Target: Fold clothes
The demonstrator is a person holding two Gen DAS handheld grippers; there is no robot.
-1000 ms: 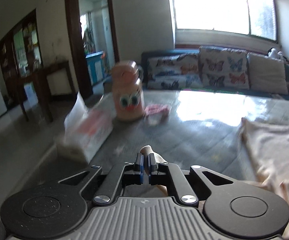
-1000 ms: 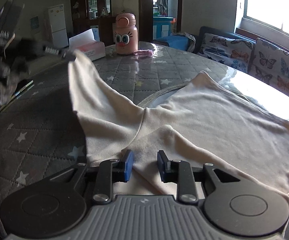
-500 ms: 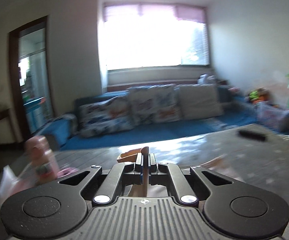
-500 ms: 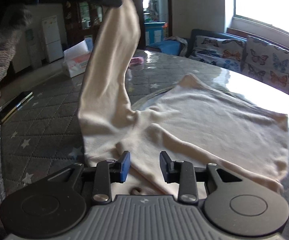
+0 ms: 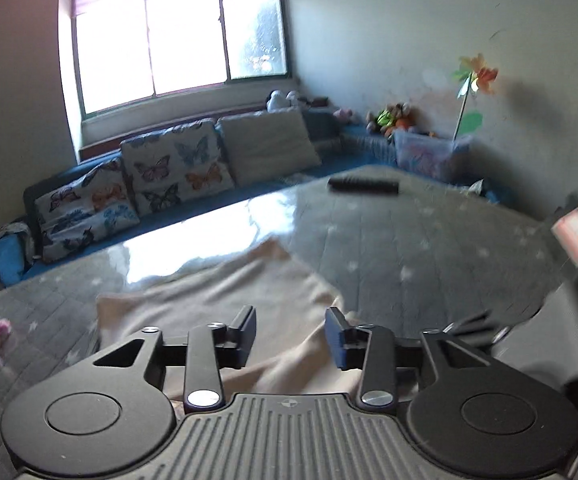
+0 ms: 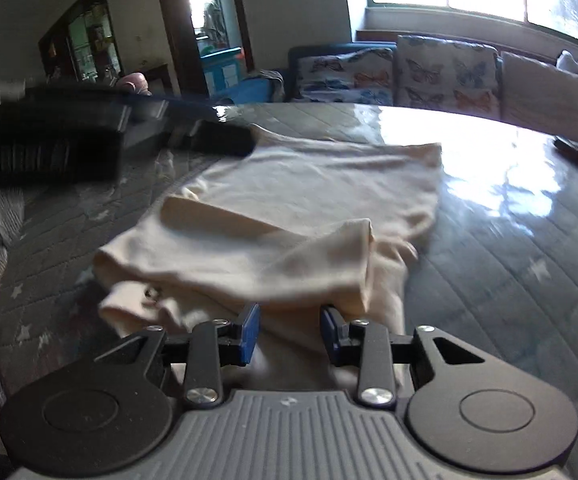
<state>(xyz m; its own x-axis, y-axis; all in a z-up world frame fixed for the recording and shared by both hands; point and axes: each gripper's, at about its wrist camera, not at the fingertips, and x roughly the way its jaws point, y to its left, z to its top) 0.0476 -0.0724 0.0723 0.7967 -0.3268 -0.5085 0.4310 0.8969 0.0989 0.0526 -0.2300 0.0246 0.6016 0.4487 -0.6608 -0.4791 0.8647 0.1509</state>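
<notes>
Cream garment (image 6: pixel 301 204) folded on quilted table (image 6: pixel 509 272) (sleeve across), both grippers' jaws apart.

We note a grey quilted worktop (image 5: pixel 429 248) with star pattern and glare patches. A dark remote (image 5: pixel 363 186) lies at its far edge. Behind it we see a blue sofa (image 5: pixel 193 216) carrying butterfly cushions (image 5: pixel 173 168) under a bright window (image 5: pixel 177 36). A paper pinwheel (image 5: pixel 475 76) stands near the wall.

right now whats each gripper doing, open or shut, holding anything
Left gripper: open, holding nothing, over the cream garment.
Right gripper: open, holding nothing, garment beneath.
</notes>
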